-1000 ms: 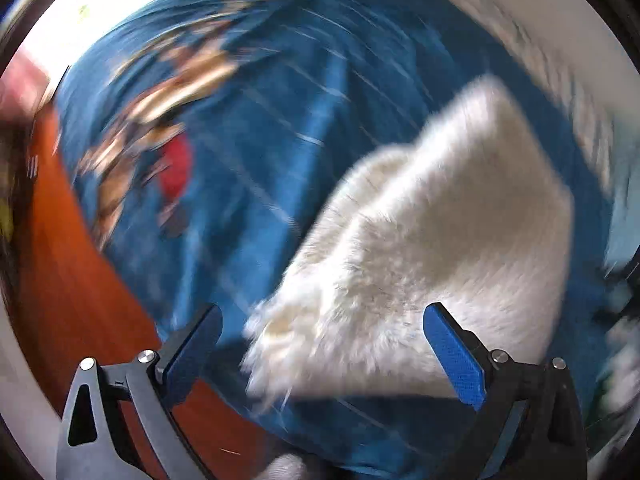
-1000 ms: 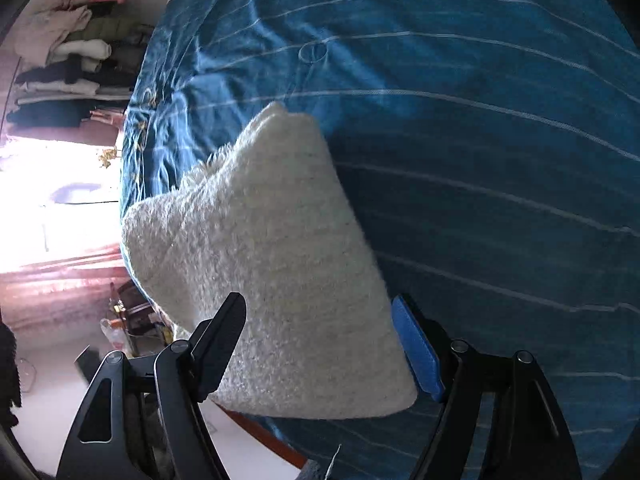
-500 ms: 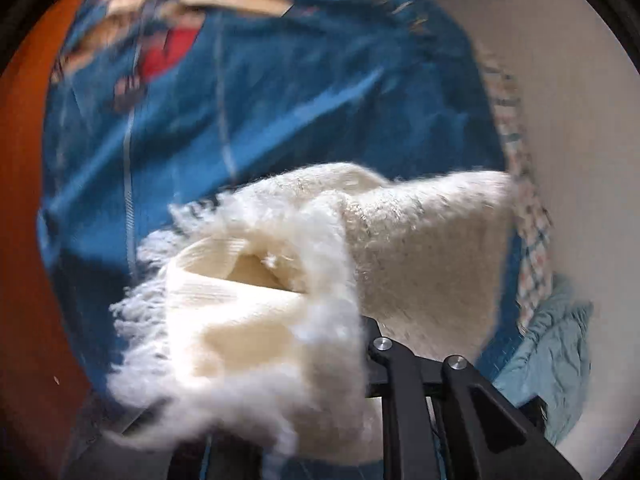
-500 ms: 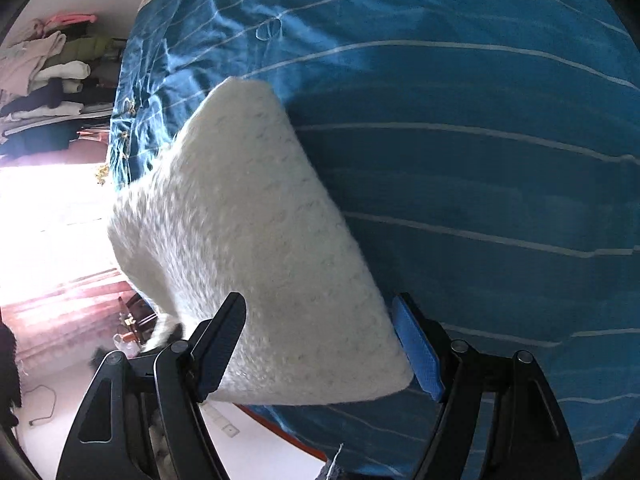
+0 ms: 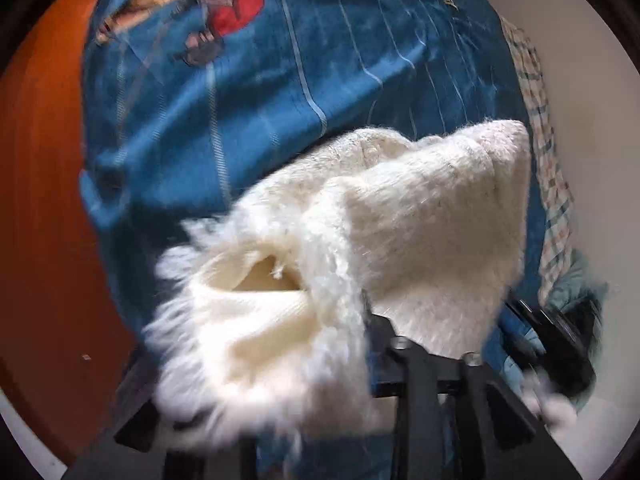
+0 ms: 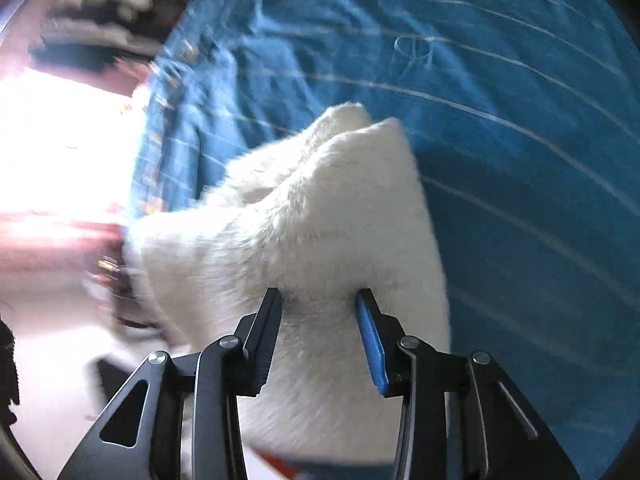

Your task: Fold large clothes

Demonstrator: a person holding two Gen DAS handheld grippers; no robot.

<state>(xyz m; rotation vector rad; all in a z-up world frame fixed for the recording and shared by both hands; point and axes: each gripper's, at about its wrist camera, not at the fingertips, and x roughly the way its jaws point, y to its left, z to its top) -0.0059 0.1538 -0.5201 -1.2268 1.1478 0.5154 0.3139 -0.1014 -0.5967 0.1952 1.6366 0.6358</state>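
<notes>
In the left wrist view, a fluffy white garment (image 5: pixel 360 248) fills the lower middle and hides most of the left gripper (image 5: pixel 372 320); only black linkage shows beneath the pile, so whether its fingers are spread or pinching cannot be told. The garment lies bunched over a blue bedspread (image 5: pixel 260 92) with thin pale stripes and a cartoon print near the top. A checked cloth (image 5: pixel 548 160) runs along the bed's right edge against a pale wall (image 5: pixel 592 92), with a crumpled teal fabric (image 5: pixel 576 288) lower down. To the left, past the bed's edge, is bare orange-brown floor (image 5: pixel 44 200) (the only open room here).

In the right wrist view, the right gripper (image 6: pixel 320 300) has its fingers pressed into the garment (image 6: pixel 312 220), pinching a thick fold of long woolly nap. The striped bedspread (image 6: pixel 520 160) spreads open to the right. On the left a glaring window (image 6: pixel 60 140) and blurred hanging clothes (image 6: pixel 100 4) crowd the edge.
</notes>
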